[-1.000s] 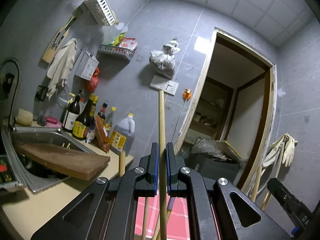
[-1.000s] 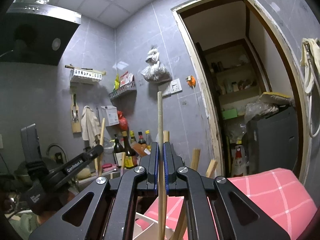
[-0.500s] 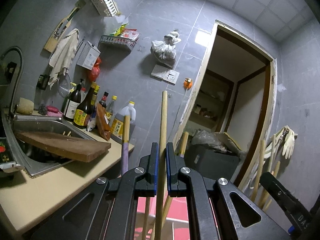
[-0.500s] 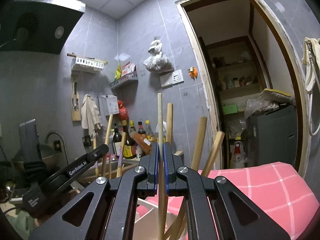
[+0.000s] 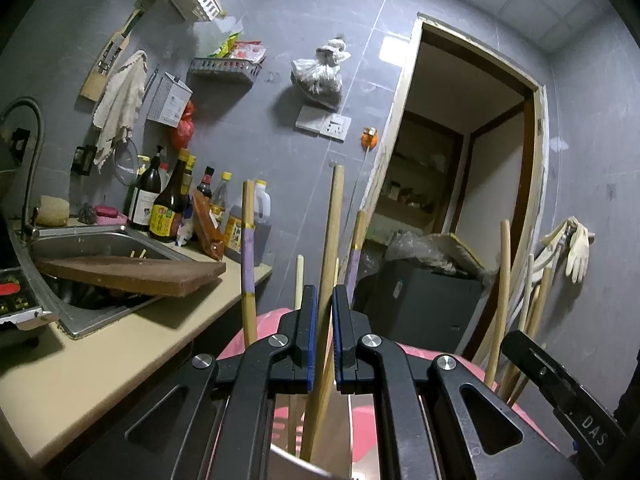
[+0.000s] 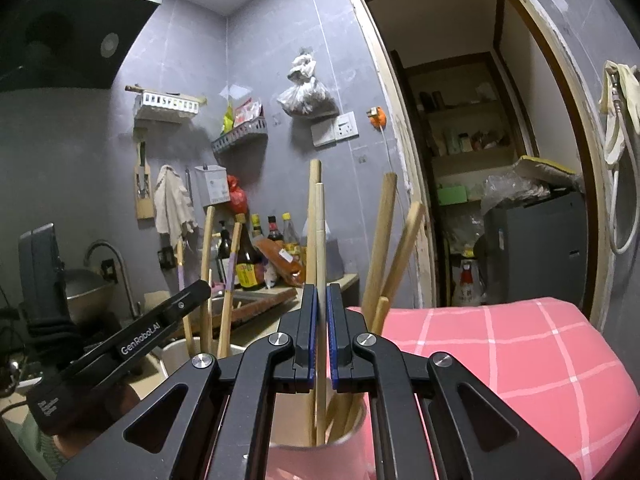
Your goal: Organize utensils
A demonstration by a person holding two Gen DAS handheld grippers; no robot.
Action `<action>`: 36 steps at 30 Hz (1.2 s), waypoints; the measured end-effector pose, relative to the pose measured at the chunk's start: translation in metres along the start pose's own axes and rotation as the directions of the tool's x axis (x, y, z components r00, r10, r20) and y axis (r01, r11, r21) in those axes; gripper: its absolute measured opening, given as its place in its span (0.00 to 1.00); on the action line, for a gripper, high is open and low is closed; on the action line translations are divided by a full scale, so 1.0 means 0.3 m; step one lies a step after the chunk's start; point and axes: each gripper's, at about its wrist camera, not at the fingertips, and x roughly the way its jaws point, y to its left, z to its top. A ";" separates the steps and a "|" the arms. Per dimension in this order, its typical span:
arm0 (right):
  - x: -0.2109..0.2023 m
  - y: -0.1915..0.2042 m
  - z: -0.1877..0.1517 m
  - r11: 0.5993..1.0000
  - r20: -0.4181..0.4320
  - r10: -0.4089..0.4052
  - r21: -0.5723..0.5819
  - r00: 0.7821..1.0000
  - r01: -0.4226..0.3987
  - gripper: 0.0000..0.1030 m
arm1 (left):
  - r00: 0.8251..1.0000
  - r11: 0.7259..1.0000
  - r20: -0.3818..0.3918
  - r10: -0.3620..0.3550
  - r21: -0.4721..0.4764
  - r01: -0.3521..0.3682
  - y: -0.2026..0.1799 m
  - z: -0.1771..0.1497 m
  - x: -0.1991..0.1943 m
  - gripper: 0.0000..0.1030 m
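My left gripper is shut on a long wooden chopstick that stands upright, its lower end inside a pale cup just under the jaws. Other sticks stand there, two with purple bands. In the right wrist view, my right gripper is shut on a paler chopstick whose lower end reaches into a pink cup holding several wooden sticks. The left gripper shows at the left of that view, over a white cup.
A pink checked cloth covers the surface under the cups. To the left lie a beige counter, a steel sink with a wooden board across it, and sauce bottles. A doorway opens behind.
Both grippers have sunk with their chopsticks still held. The cups and the other sticks have risen into both views, and the held chopsticks now reach down into the cups.
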 end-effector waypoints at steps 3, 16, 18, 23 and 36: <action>-0.001 -0.004 -0.008 1.000 -0.016 -0.006 0.001 1.000 0.006 0.03 | 1.000 1.000 -0.016 0.002 0.004 -0.002 -0.001 -0.011 -0.002 0.05; -0.028 0.010 -0.019 0.999 -0.036 -0.027 -0.021 0.999 0.026 0.07 | 0.998 1.000 -0.069 -0.012 -0.003 0.012 0.009 -0.031 -0.020 0.06; -0.034 0.010 -0.020 0.999 -0.031 -0.032 -0.025 0.999 0.031 0.08 | 0.998 1.000 -0.068 -0.013 -0.004 0.013 0.013 -0.030 -0.028 0.06; -0.060 0.012 -0.013 0.998 -0.003 -0.044 -0.036 0.999 0.044 0.22 | 0.997 1.000 -0.069 -0.018 -0.008 0.017 0.016 -0.024 -0.036 0.06; -0.128 -0.001 0.010 0.996 0.053 -0.078 -0.041 0.996 0.081 0.28 | 0.996 0.999 -0.079 -0.036 0.003 0.036 -0.012 0.000 -0.107 0.28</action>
